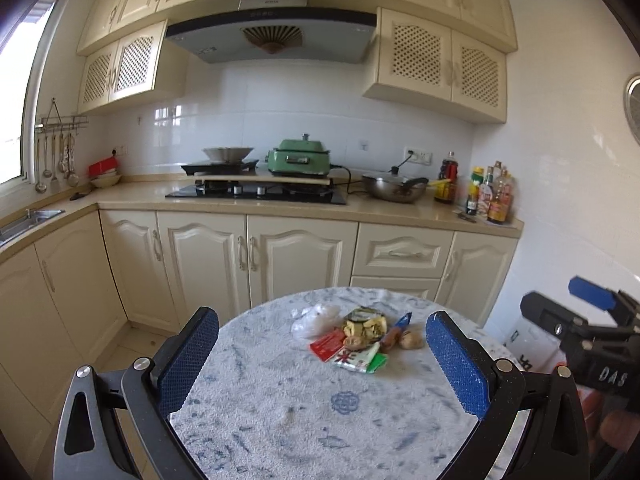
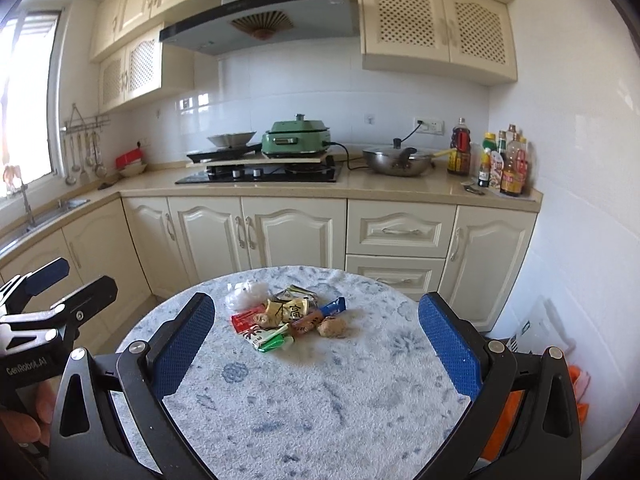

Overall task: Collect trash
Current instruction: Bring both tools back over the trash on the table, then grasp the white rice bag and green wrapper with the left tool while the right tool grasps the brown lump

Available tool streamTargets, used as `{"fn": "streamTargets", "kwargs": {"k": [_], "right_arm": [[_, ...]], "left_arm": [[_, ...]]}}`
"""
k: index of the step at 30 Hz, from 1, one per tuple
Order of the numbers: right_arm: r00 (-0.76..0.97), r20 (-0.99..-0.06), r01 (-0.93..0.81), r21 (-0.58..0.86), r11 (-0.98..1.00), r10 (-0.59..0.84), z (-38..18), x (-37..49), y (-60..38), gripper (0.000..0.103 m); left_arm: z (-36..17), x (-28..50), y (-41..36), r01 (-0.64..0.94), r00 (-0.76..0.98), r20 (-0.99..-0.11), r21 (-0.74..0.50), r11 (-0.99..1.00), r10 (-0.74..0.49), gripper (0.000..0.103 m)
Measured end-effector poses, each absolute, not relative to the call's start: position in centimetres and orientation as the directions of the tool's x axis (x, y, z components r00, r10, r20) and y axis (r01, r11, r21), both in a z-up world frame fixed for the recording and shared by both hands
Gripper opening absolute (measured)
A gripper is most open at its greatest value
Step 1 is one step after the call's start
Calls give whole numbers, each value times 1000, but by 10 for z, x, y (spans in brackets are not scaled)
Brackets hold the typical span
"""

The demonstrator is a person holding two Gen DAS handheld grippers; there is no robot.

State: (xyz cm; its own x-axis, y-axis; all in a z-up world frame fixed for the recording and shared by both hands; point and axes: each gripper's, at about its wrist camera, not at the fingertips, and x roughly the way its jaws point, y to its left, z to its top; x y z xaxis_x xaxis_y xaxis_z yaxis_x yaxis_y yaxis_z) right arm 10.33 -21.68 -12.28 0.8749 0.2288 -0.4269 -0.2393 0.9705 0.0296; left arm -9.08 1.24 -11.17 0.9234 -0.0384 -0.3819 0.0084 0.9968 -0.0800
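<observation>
Now we hover both grippers, left (image 1: 322, 354) and right (image 2: 316, 340), fingers wide and empty, short of the trash pile (image 2: 286, 316) mid-surface (image 2: 320, 420); next comes reaching in for one piece.

Black claw (image 1: 322, 356) frames, blue textured pads (image 1: 188, 360), silver screws, white lettering

Daylit kitchen: cream cabinets (image 2: 292, 236), white tiled wall (image 2: 304, 92), range hood (image 2: 260, 20), left window (image 2: 28, 96).
</observation>
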Motion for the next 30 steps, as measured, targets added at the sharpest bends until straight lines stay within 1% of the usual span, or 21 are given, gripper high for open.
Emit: {"fn": "streamTargets", "kwargs": {"k": [3, 7, 12, 18, 24, 30], "right_arm": [[864, -449, -247, 21, 969, 229, -129, 114, -215, 103], [842, -491, -246, 19, 969, 223, -146, 139, -215, 103], [787, -583, -226, 37, 973, 205, -188, 186, -220, 103], [703, -681, -216, 70, 974, 205, -238, 236, -224, 103], [640, -739, -217, 87, 972, 209, -271, 274, -226, 103], [599, -776, -238, 59, 970, 195, -294, 304, -217, 102]], "left_arm": [[-128, -80, 7, 12, 906, -421, -87, 996, -48, 102], [-141, -41, 5, 13, 879, -474, -72, 997, -45, 102], [-160, 19, 2, 31, 836, -546, -48, 998, -52, 102], [-193, 93, -9, 99, 762, -642, -9, 995, -82, 102], [-222, 149, -21, 156, 697, -712, 34, 987, -85, 102], [-241, 190, -30, 179, 645, -755, 0, 984, -118, 102]]}}
